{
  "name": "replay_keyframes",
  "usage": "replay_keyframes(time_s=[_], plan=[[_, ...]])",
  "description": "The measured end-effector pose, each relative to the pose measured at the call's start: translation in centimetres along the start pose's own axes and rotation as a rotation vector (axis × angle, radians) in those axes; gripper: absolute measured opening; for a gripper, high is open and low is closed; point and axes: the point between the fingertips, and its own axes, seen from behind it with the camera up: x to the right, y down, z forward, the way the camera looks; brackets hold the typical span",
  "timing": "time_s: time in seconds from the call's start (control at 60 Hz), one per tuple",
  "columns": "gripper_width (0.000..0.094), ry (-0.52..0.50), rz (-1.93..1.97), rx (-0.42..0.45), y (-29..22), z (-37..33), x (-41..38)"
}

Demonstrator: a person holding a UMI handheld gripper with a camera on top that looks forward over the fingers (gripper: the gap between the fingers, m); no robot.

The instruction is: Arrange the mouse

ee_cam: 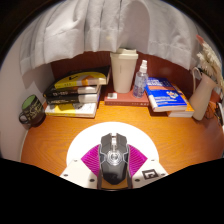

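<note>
At 6 o'clock: black hard-plastic computer mouse (pixel 113 157), clamped by hand-held gripper (pixel 113 160) at flanks; light, rigid, slippery shell.

The light is warm and quite soft, and it comes from above and behind, through the pale curtain (pixel 100 25). The bench (pixel 60 140) shines a little at the middle. Straight lines bend strongly toward the sides. The far things look slightly soft, with weak shadows.
</note>
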Motion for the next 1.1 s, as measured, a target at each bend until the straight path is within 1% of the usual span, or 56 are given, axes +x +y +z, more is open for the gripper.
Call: replay_keyframes(time_s=[0.117,0.2,0.25,0.267,0.317,0.333,0.35,0.367,0.4,0.433,0.467,0.6,0.7,0.8,0.9,1.1], plan=[[0.0351,0.017,0.002,-0.007,0.1,-0.2,0.1],[0.0427,0.016,0.012,-0.005,0.1,-0.1,0.1],[0.0457,0.012,0.021,-0.013,0.2,0.0,0.1],[0.0502,0.009,0.022,-0.019,0.3,-0.1,0.1],[0.0566,0.006,0.025,-0.034,0.3,-0.4,0.2],[0.056,0.007,0.025,-0.035,0.1,-0.7,0.3],[0.0605,0.008,0.025,-0.033,-0.1,-1.0,0.3],[0.0689,0.01,0.024,-0.029,-0.4,-1.4,0.5],[0.0772,0.013,0.022,-0.011,-1.2,-2.4,0.7],[0.0829,0.01,0.022,0.015,-2.2,-3.5,0.8],[0.0863,0.002,0.022,0.036,-3.0,-4.9,0.8],[0.0867,-0.033,0.01,0.113,-5.6,-11.8,1.1],[0.0867,-0.049,0.0,0.171,-6.1,-17.4,2.0],[0.0864,-0.043,-0.01,0.212,-5.0,-22.5,3.8],[0.0866,-0.037,0.006,0.23,-3.2,-26.4,6.0],[0.0849,-0.036,0.044,0.245,0.6,-31.4,10.0]])
